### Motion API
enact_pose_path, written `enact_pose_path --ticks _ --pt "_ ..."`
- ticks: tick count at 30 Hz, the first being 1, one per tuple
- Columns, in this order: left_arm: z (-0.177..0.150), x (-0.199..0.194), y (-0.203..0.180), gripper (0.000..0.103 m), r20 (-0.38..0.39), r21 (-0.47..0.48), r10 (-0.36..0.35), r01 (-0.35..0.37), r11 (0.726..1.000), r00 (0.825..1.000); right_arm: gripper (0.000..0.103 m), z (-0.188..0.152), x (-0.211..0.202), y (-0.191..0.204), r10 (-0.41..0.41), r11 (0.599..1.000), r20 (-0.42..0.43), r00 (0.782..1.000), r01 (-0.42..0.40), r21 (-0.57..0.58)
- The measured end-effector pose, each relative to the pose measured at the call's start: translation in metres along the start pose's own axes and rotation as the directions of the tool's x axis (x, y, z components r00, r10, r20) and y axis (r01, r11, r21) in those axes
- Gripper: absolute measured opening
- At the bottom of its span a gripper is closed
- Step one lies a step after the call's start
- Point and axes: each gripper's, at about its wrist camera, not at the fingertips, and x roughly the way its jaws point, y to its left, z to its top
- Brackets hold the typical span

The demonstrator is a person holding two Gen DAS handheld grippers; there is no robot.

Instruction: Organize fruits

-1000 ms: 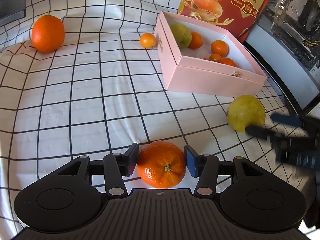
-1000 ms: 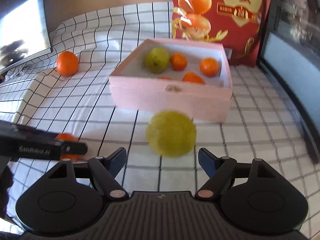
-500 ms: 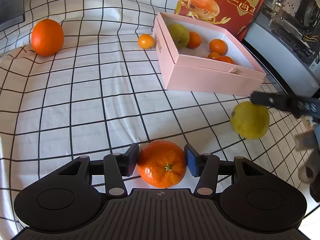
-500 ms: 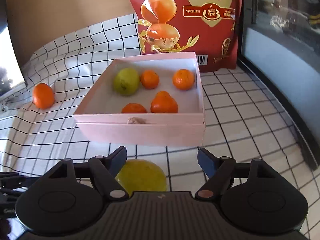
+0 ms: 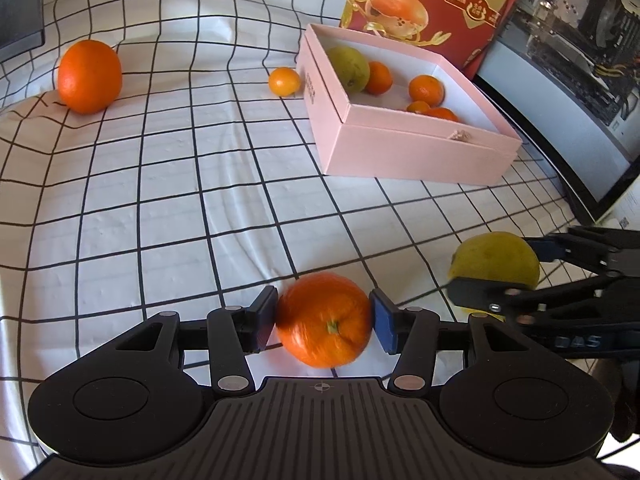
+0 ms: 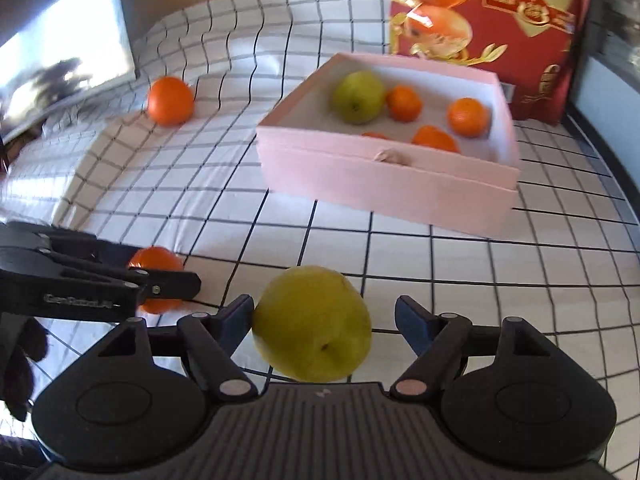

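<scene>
My left gripper (image 5: 324,322) is shut on an orange (image 5: 325,319), low over the checked cloth. My right gripper (image 6: 324,322) is open around a yellow-green pear (image 6: 312,324); the left pad touches it and the right pad stands apart. The pear also shows in the left wrist view (image 5: 494,258), between the right gripper's fingers. The pink box (image 5: 416,152) ahead holds a green pear (image 5: 347,67) and several small oranges. A large orange (image 5: 89,76) lies far left and a small one (image 5: 284,81) beside the box.
A red printed bag (image 5: 432,4) stands behind the box. A dark screen (image 6: 60,56) stands at the far left. A black-framed glass case (image 5: 568,92) runs along the right edge of the cloth.
My right gripper rose, then came back down around the yellow-green pear, which now sits between its fingers. My left gripper stays shut on the orange, shifted slightly.
</scene>
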Motion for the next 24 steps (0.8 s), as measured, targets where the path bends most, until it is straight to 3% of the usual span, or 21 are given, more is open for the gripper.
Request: enact_pose_path --ticks 3,24 --pt "-0.002 -0.001 -0.002 0.056 -0.005 0.025 0.005 -0.005 1.0 1.0 0.063 -0.002 0.008 0.004 0.006 1.0 -0.04 0.999 -0.007 -0.026" --pt "-0.006 -0.001 -0.005 0.056 0.0 0.097 0.017 -0.017 0.995 1.0 0.065 -0.019 -0.003 0.013 -0.037 0.991 -0.038 0.999 0.032 -0.127"
